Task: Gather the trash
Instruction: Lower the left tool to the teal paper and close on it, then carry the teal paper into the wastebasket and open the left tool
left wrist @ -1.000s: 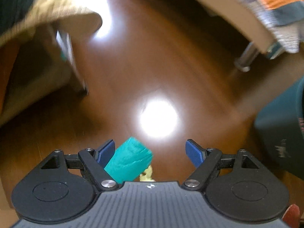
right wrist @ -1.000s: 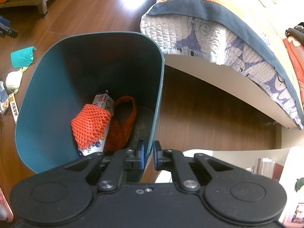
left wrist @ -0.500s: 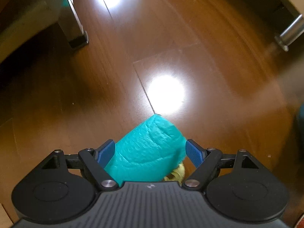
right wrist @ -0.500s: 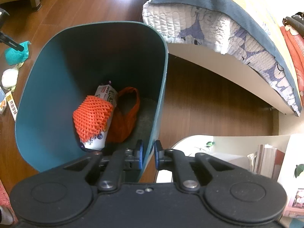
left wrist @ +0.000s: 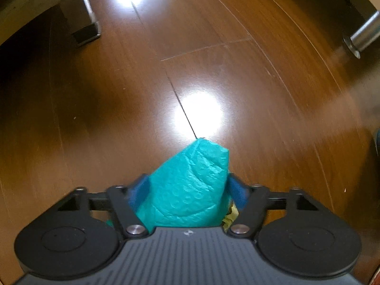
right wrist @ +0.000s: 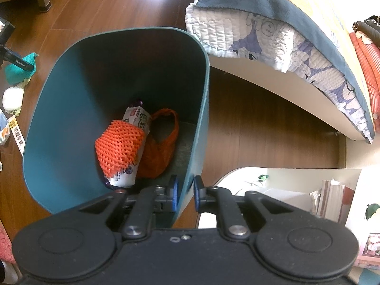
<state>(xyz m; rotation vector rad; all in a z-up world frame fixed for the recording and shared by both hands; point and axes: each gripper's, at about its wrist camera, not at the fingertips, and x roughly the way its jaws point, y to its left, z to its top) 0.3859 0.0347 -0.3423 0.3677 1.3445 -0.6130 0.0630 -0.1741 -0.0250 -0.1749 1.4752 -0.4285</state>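
Note:
My left gripper [left wrist: 187, 190] is shut on a crumpled teal wrapper [left wrist: 190, 187] on the wooden floor, with a bit of yellow trash [left wrist: 231, 216] under its right side. The same teal wrapper [right wrist: 20, 67] shows at the left edge of the right wrist view, with the left gripper's tip on it. My right gripper [right wrist: 185, 193] is shut on the rim of a teal trash bin [right wrist: 59, 123] and holds it tilted. Inside lie an orange foam net [right wrist: 118, 147], a white printed packet [right wrist: 137, 121] and an orange bag [right wrist: 163, 142].
A white crumpled ball [right wrist: 13, 98] and printed paper scraps [right wrist: 16, 135] lie on the floor left of the bin. A bed with a quilt [right wrist: 273, 35] stands to the right. A wooden furniture leg [left wrist: 87, 26] and a metal leg [left wrist: 363, 35] stand on the floor ahead.
My left gripper has come down over the teal wrapper and its fingers have closed on it. My right gripper has kept its hold on the bin's rim, shifting slightly.

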